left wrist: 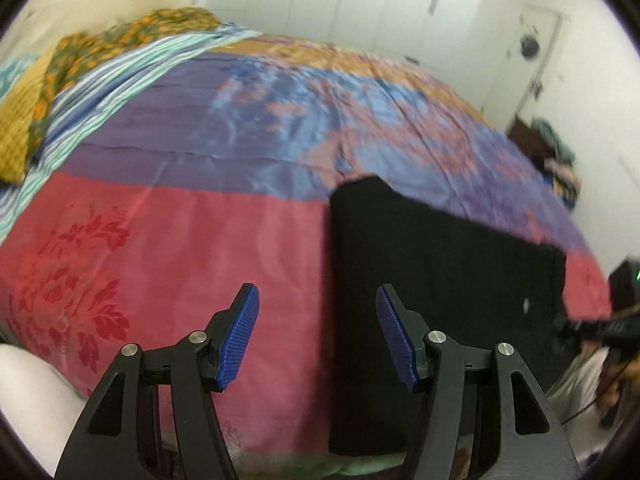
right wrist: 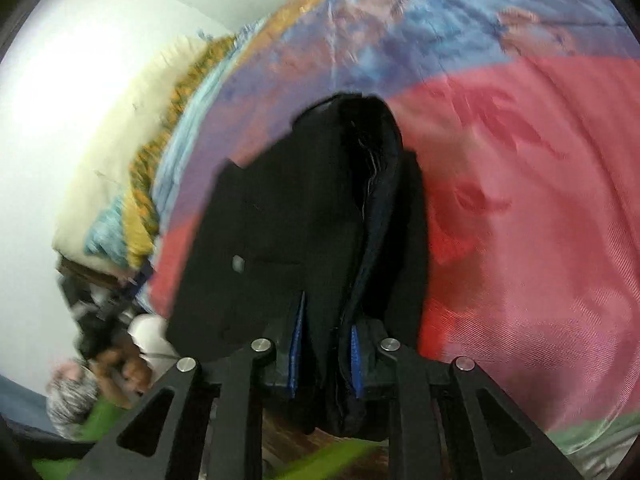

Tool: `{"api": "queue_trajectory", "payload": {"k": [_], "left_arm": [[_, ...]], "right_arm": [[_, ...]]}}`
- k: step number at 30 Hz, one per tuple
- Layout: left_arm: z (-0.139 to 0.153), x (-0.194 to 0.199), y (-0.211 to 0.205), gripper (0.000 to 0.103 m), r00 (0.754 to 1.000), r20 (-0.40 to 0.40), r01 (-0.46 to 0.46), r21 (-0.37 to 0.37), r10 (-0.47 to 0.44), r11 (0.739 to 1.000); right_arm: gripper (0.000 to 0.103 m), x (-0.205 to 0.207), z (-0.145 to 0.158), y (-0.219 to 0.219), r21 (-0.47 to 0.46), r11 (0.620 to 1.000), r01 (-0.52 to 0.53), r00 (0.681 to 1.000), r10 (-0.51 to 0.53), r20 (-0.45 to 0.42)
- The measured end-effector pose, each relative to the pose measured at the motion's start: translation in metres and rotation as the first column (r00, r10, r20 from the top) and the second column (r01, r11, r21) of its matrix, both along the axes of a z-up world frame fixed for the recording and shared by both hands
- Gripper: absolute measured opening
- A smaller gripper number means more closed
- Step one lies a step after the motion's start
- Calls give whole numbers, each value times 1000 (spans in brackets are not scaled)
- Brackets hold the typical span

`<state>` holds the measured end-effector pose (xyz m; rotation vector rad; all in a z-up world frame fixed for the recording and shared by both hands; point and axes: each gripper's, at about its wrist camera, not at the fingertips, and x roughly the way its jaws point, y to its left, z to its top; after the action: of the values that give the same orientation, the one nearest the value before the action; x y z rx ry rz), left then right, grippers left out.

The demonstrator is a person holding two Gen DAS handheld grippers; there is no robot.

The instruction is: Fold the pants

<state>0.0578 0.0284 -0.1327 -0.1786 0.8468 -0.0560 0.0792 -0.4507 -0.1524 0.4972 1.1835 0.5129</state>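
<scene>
The black pants (left wrist: 440, 248) lie folded at frame right, the left gripper (left wrist: 318, 336) spread and empty, while the right gripper (right wrist: 326, 356) clamps their edge, so at least 1 fold probably remains.

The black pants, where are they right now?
The black pants lie folded on the pink part of the bedspread, right of the open left gripper; the right gripper pinches one end.

Bare bedspread (left wrist: 180, 208) left of the black pants (left wrist: 420, 248); pillows (left wrist: 52, 92), seemingly, crowd its far corner.
</scene>
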Motion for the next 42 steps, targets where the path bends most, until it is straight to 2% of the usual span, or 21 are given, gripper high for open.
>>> {"api": "queue_trajectory", "payload": {"k": [2, 3, 4, 7, 9, 11, 12, 14, 16, 17, 18, 20, 21, 25, 28, 30, 32, 33, 35, 38, 42], "left_arm": [[-2, -1, -5, 62, 1000, -6, 17, 19, -17, 1000], [-2, -1, -6, 62, 1000, -7, 24, 23, -23, 999], [-2, -1, -7, 62, 1000, -4, 27, 28, -27, 999], [-1, -2, -13, 62, 999, 9, 43, 56, -43, 998], [-1, -2, -19, 62, 998, 12, 59, 72, -60, 996], [0, -5, -24, 62, 997, 17, 76, 87, -78, 993], [1, -6, -27, 62, 996, 18, 87, 94, -89, 992], [0, -8, -33, 62, 994, 14, 107, 104, -109, 989], [-2, -8, -40, 62, 991, 0, 131, 117, -132, 984], [-4, -8, -43, 62, 990, -11, 143, 129, -143, 981], [-7, -7, -47, 62, 988, -23, 153, 144, -152, 978], [-10, -8, -50, 62, 986, -36, 166, 165, -163, 972], [-11, -9, -52, 62, 985, -38, 171, 169, -167, 971], [-13, -7, -56, 62, 984, -40, 181, 173, -176, 968], [-15, -8, -61, 63, 981, -41, 192, 187, -187, 963], [-17, -10, -62, 63, 979, -47, 202, 194, -197, 960], [-17, -11, -61, 65, 978, -53, 210, 185, -204, 960], [-17, -11, -61, 66, 977, -53, 211, 180, -205, 961], [-17, -12, -61, 66, 978, -55, 210, 185, -203, 960], [-18, -10, -60, 66, 977, -65, 209, 172, -201, 963], [-20, -7, -62, 68, 977, -73, 212, 155, -202, 965]], "right_arm": [[29, 0, 6, -4, 10, 1000, 13, 1000, -13, 1], [39, 1, 11, -5, -9, 1000, 13, 1000, -13, 2], [44, 2, 18, -7, -40, 999, 14, 1000, -14, 14], [44, 1, 61, -3, -194, 981, 7, 988, 24, 156], [44, -1, 86, 12, -233, 972, -37, 967, 93, 236], [44, -10, 98, 28, -230, 966, -120, 943, 184, 276], [44, -18, 102, 42, -221, 953, -205, 922, 264, 283], [44, -29, 92, 59, -237, 925, -296, 902, 352, 249], [43, -34, 66, 64, -296, 897, -328, 907, 387, 168], [41, -33, 49, 62, -334, 886, -322, 919, 377, 114], [39, -31, 41, 58, -333, 890, -311, 930, 358, 87], [36, -20, 47, 47, -250, 935, -254, 956, 282, 85], [36, -16, 54, 44, -230, 945, -234, 961, 261, 94], [36, 20, 101, 47, -248, 954, -168, 943, 229, 242], [36, 47, 112, 63, -232, 959, -161, 923, 230, 310], [36, 73, 90, 71, -271, 952, -144, 932, 223, 286], [36, 87, 62, 64, -330, 936, -121, 957, 199, 211], [32, 96, 44, 62, -348, 930, -115, 968, 183, 170], [31, 95, 35, 56, -338, 936, -96, 972, 161, 172], [35, 72, 58, 53, -350, 935, -64, 965, 147, 215], [35, 14, 89, 59, -372, 918, -137, 935, 244, 258]]}}
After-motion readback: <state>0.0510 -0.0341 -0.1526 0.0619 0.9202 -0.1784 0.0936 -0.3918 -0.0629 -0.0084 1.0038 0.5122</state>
